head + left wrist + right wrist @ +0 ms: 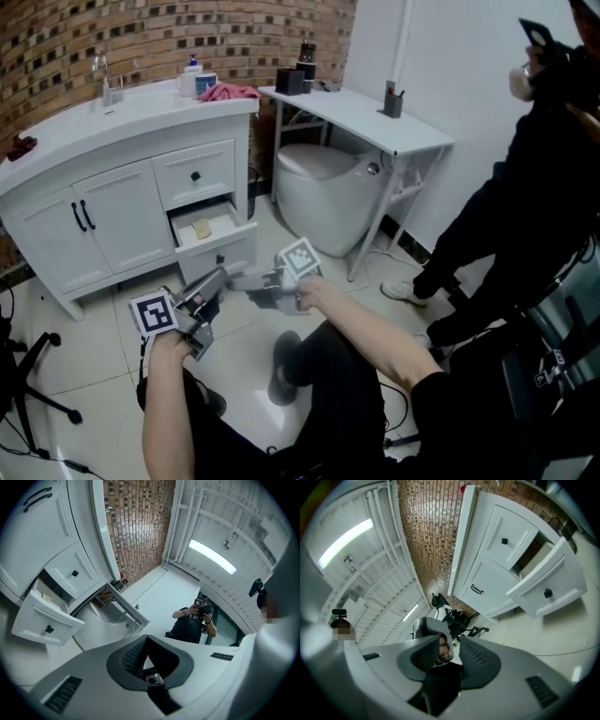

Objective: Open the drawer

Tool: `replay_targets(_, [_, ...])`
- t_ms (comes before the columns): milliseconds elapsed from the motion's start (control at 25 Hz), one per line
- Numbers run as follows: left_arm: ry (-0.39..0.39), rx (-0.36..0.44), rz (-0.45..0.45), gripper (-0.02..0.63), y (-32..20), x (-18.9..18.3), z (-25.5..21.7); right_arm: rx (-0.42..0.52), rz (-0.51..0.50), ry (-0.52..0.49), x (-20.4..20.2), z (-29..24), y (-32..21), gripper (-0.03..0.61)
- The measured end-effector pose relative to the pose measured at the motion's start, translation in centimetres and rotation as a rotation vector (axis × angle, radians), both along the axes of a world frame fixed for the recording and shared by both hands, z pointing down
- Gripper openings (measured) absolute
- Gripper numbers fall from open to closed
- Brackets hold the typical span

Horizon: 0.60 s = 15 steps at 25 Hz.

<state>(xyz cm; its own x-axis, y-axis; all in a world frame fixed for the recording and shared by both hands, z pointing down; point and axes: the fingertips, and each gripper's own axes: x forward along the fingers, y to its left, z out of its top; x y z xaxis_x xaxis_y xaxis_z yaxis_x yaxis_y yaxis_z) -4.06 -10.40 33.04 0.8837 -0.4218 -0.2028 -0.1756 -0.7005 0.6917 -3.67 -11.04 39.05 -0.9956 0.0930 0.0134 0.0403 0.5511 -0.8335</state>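
The white vanity (pixel 122 211) stands at the back left. Its lower drawer (pixel 217 251) is pulled out, with a tan item (pixel 202 228) inside; the upper drawer (pixel 195 175) is closed. Both grippers hang in front of the vanity, clear of it. My left gripper (pixel 214 284) has its jaws together with nothing in them. Beside it my right gripper (pixel 251 283) points toward it, jaws apart and empty. In the left gripper view the open drawer (pixel 44 620) lies at the left, beyond the left gripper (pixel 146 641). It shows at the right as the open drawer (pixel 548 581) past the right gripper (pixel 451 644).
A toilet (pixel 323 192) stands right of the vanity under a white folding table (pixel 366 122). A person in black (pixel 525 206) stands at the right. An office chair base (pixel 28 375) is at the left. A pink cloth (pixel 228 92) lies on the vanity top.
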Motion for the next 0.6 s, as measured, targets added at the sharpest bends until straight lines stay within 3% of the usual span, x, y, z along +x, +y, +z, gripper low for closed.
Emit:
replay_targets(280, [0.039,0.009,0.012,-0.009,0.2,0.6,-0.9,0.019,0.014,-0.041,1.4,-1.1,2.7,0.152])
replay_targets(600, [0.004,-0.011,0.03,-0.009,0.5,1.7,-0.1,0.07,0.061,-0.036,4.0,-0.9,1.9,0.152])
